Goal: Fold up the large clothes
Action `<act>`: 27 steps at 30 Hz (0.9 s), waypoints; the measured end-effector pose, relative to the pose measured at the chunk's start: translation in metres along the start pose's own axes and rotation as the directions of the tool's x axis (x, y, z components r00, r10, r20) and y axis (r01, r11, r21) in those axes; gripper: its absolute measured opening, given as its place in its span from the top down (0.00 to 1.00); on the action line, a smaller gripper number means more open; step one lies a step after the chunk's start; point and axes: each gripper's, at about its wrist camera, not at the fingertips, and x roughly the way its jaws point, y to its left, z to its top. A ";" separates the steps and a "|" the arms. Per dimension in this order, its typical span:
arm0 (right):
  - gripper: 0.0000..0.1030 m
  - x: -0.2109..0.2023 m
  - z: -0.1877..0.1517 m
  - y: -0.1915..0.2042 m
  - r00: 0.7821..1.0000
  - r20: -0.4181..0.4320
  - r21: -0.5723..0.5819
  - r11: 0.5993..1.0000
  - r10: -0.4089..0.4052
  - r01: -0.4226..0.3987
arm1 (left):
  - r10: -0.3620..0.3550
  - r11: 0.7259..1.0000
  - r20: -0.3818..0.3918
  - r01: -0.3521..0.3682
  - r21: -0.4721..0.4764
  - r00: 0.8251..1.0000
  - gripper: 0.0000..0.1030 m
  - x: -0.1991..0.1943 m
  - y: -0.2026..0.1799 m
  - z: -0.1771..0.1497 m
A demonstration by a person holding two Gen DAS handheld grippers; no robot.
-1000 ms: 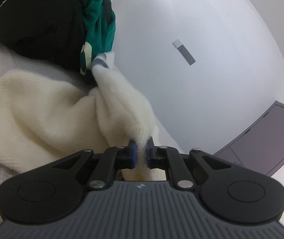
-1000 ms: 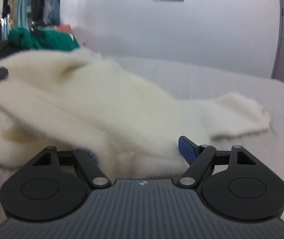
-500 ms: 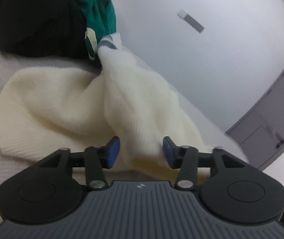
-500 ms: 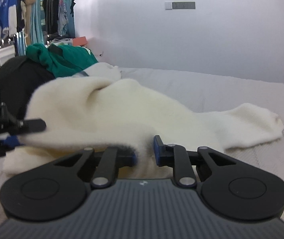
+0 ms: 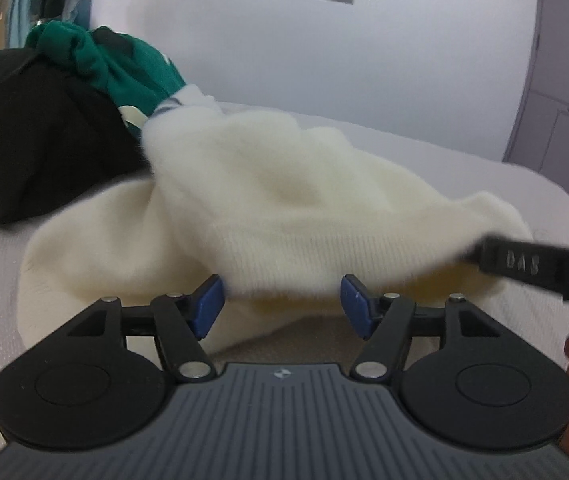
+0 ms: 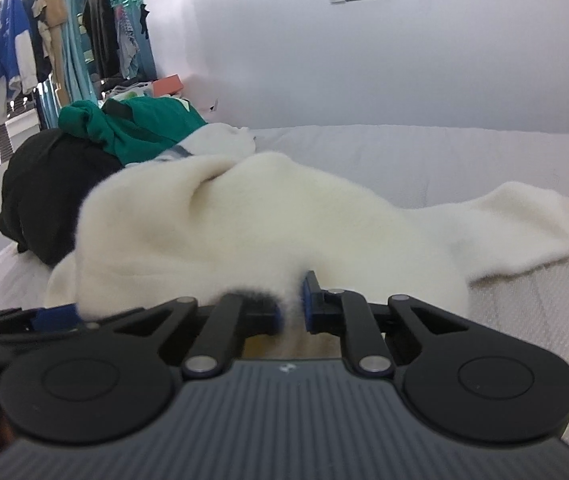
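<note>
1. My right tongs are pinched narrow on the near hem of the cream sweater, a tuft of the knit squeezed between the blue pads. I keep that grip firm and steady, since it anchors this side of the fold.
2. My left tongs are opening wide; the ribbed hem hangs just ahead of and between the pads without being pressed. I let the cloth drop clean before drawing away, so no fuzz snags.
3. The sweater lies bunched straight ahead of both tongs on the pale bed, one sleeve trailing off to my right.
4. Next I'd judge the left tongs should take a fresh hold further along the hem, well clear of the black garment and green garment piled ahead to my left.
</note>
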 end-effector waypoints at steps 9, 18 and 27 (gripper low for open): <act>0.87 0.001 0.001 -0.001 1.000 0.002 0.019 1.000 0.002 -0.002 | 0.079 0.985 0.031 -0.082 0.149 0.996 0.32 0.002 -0.024 -0.010; 0.88 0.003 -0.001 0.001 1.000 -0.007 0.002 1.000 -0.007 0.007 | 0.252 0.967 0.145 -0.253 -0.006 0.957 0.32 0.019 -0.001 0.007; 0.88 0.019 -0.012 0.007 0.994 -0.050 -0.086 0.992 -0.095 0.090 | 0.403 0.909 0.252 -0.417 0.000 0.880 0.40 0.058 0.004 0.023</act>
